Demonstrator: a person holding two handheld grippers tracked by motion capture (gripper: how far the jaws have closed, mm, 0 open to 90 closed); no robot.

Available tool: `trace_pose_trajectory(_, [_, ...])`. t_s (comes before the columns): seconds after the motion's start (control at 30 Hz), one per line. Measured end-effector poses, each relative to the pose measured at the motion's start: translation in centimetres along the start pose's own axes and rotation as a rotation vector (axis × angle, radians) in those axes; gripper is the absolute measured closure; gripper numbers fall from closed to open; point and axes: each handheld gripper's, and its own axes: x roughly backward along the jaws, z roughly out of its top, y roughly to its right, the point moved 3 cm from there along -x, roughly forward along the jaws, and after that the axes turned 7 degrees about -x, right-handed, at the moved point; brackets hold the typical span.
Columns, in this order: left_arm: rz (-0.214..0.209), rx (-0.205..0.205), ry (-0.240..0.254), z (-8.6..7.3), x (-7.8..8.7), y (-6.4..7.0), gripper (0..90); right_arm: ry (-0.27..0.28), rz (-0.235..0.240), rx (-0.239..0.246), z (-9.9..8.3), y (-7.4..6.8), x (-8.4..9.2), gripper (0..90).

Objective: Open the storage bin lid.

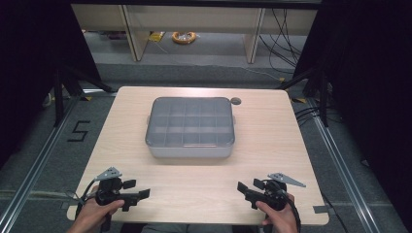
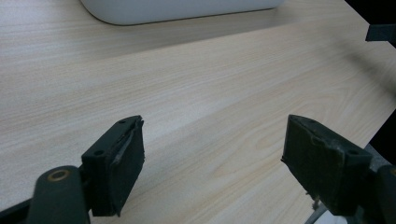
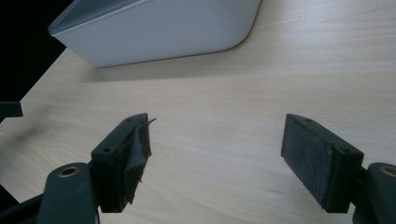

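Observation:
A grey plastic organiser box (image 1: 190, 127) with a clear lid and a grid of compartments sits in the middle of the wooden table (image 1: 272, 141). Its white side wall (image 2: 177, 9) runs along the top of the left gripper view, and the same box (image 3: 159, 32) fills the upper left of the right gripper view. My left gripper (image 1: 138, 191) rests near the front left corner, open and empty (image 2: 212, 154). Held by a hand near the front right corner, my right gripper (image 1: 248, 190) is open too, with bare wood between its jaws (image 3: 215, 154). Both point inward, well short of the box.
A small round dark hole (image 1: 236, 101) marks the table behind the box's right corner. Beyond the table are desk legs, cables and a yellow cable coil (image 1: 184, 37) on the floor. Dark curtains flank both sides.

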Motion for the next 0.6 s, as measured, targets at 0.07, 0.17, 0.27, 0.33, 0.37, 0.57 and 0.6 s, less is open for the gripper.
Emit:
trace_pose_trajectory(0.07, [0.000, 0.000, -0.002, 0.0, 0.0, -0.1, 20.0, 0.000, 0.003, 0.028, 0.3, 0.3, 0.1, 24.9])
trace_pose_trajectory(0.17, [0.004, -0.003, -0.003, 0.2, 0.0, -0.3, 20.0, 0.003, 0.011, 0.022, 0.6, 0.4, 0.2, 24.9])
trace_pose_trajectory(0.27, [-0.002, 0.012, 0.002, 0.4, 0.0, -0.4, 20.2, 0.022, 0.006, 0.014, 1.2, 0.5, 0.1, 24.9])
trace_pose_trajectory(0.33, [-0.001, 0.018, 0.010, 0.4, -0.1, -0.3, 19.9, 0.022, 0.010, 0.007, 1.4, 0.5, 0.0, 24.9])
trace_pose_trajectory(0.37, [-0.001, 0.011, 0.002, 0.5, -0.1, -0.3, 20.0, 0.014, 0.007, 0.009, 1.5, 0.5, 0.0, 24.9])
trace_pose_trajectory(0.57, [0.015, 0.002, 0.008, 0.8, -0.1, -0.5, 20.0, 0.023, 0.005, -0.005, 2.3, 0.4, -0.1, 24.9])
trace_pose_trajectory(0.6, [0.014, 0.004, 0.005, 0.8, -0.1, -0.5, 20.0, 0.023, 0.005, -0.005, 2.3, 0.4, -0.1, 24.9])
